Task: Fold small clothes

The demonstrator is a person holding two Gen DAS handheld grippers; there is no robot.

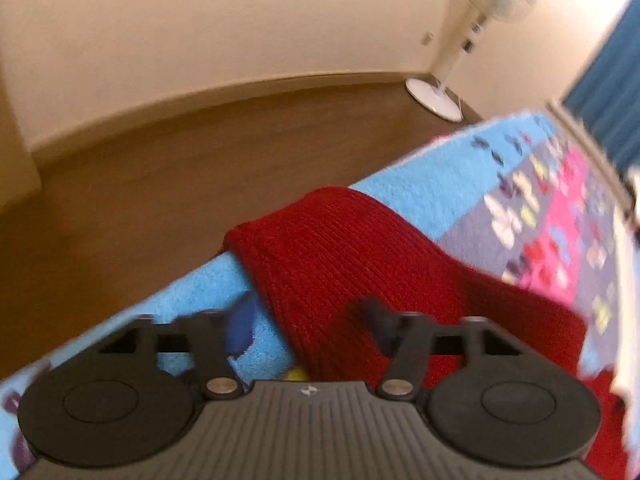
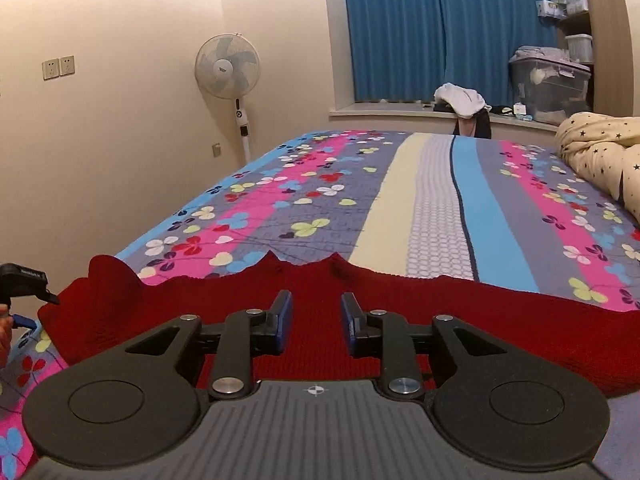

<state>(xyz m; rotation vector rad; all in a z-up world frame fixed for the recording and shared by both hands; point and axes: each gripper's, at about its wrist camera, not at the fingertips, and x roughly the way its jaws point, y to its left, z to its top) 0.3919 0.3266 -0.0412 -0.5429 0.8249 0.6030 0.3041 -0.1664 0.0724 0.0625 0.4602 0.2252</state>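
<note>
Red knit garment spread on the bed, long axis running left–right beneath both tools: right gripper jaws parted, empty, above its middle; left gripper jaws spread at its left sleeve, nearer that end.

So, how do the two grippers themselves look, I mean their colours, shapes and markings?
Both are alike. The right gripper has a ribbed dark grey body with a small white crosshair mark, two round black discs at the sides, black link arms with silver pivot screws, and black fingers with blue pads. The left gripper shows the same body, discs and screws; its fingers are blurred. No cables visible.
</note>
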